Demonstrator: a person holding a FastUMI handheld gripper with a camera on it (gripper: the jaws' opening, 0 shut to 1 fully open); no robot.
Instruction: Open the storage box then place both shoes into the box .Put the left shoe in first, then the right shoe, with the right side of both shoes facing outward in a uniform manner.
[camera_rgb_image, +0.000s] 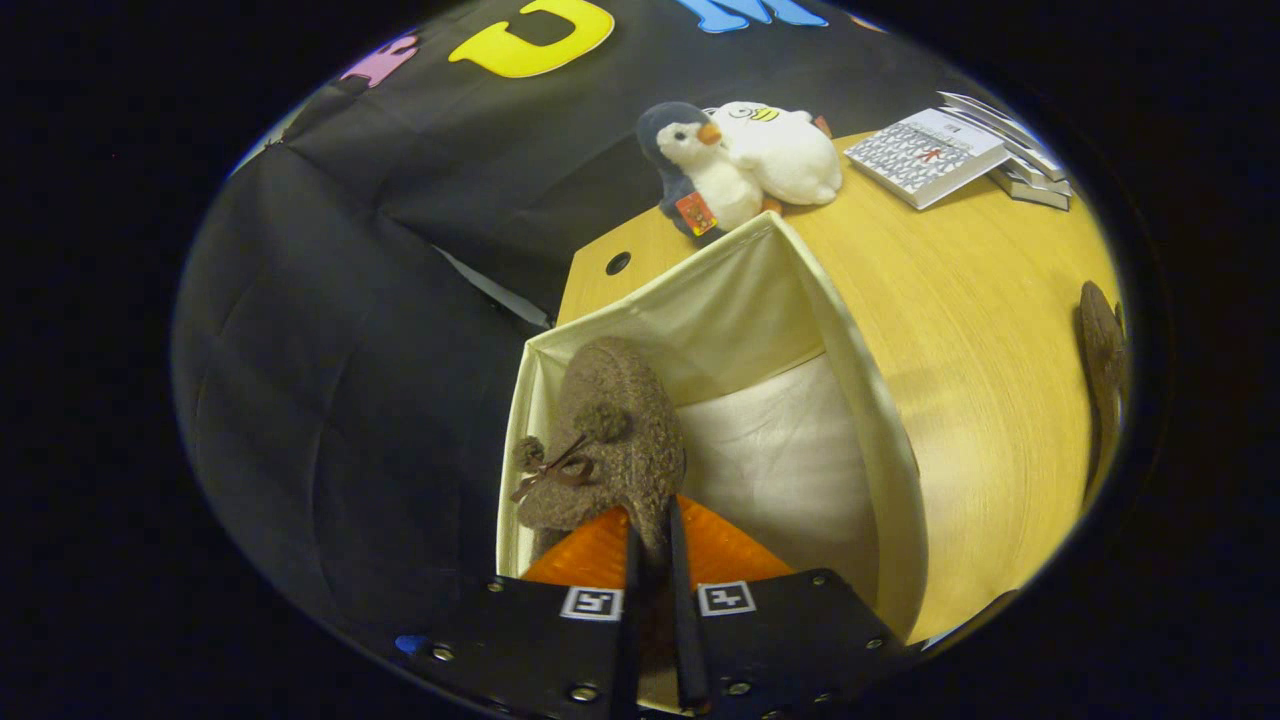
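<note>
A fuzzy brown shoe (610, 430) with a small bow and pompoms hangs inside the open cream fabric storage box (860, 370), close to the box's left wall. My gripper (652, 545) is shut on the shoe's rear edge, both fingers pressing on it, toe pointing away from me. The box's white lining shows to the right of the shoe. A second brown shoe (1100, 360) lies on the wooden table (990, 330), well to the right of the box.
Two plush toys, a penguin (690, 165) and a white one (785, 150), sit just beyond the box. A stack of books (950, 150) lies at the table's far right. The black cloth wall hangs left of the table.
</note>
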